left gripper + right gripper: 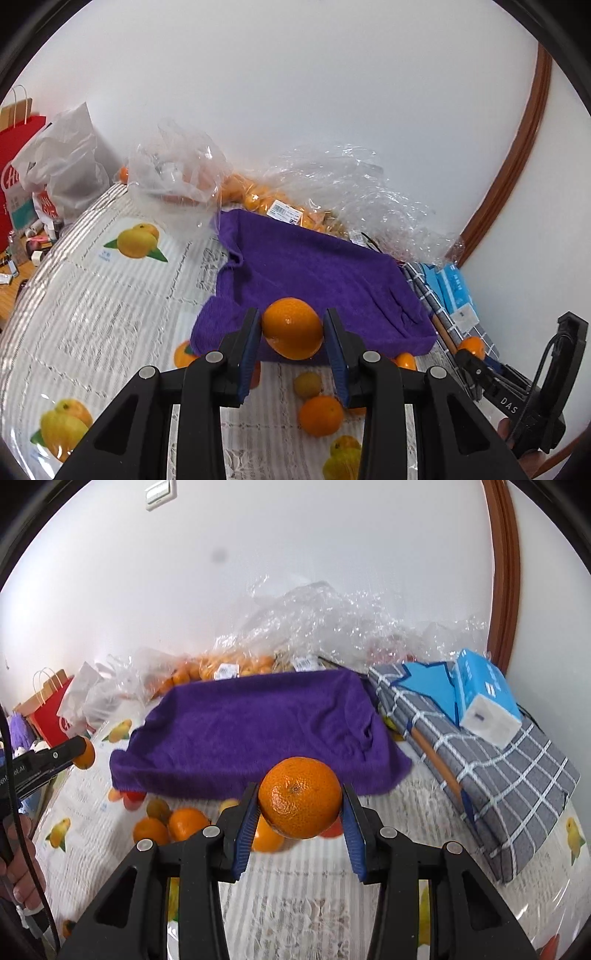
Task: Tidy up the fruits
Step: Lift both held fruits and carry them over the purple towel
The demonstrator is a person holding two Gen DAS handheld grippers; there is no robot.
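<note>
The left gripper [292, 328] has its jaws clamped on a smooth, glossy orange [292, 328], held above the near edge of the purple towel [314, 266]. The right gripper [300, 803] grips a second orange [300, 797], bigger-looking and pebbly-skinned, with its stem dimple facing the camera, also raised before the towel's front edge. Loose oranges [170, 825] lie on the fruit-printed cloth of the desk [92, 295] in front of the towel. Bagged oranges [258, 197] sit behind it against the wall.
</note>
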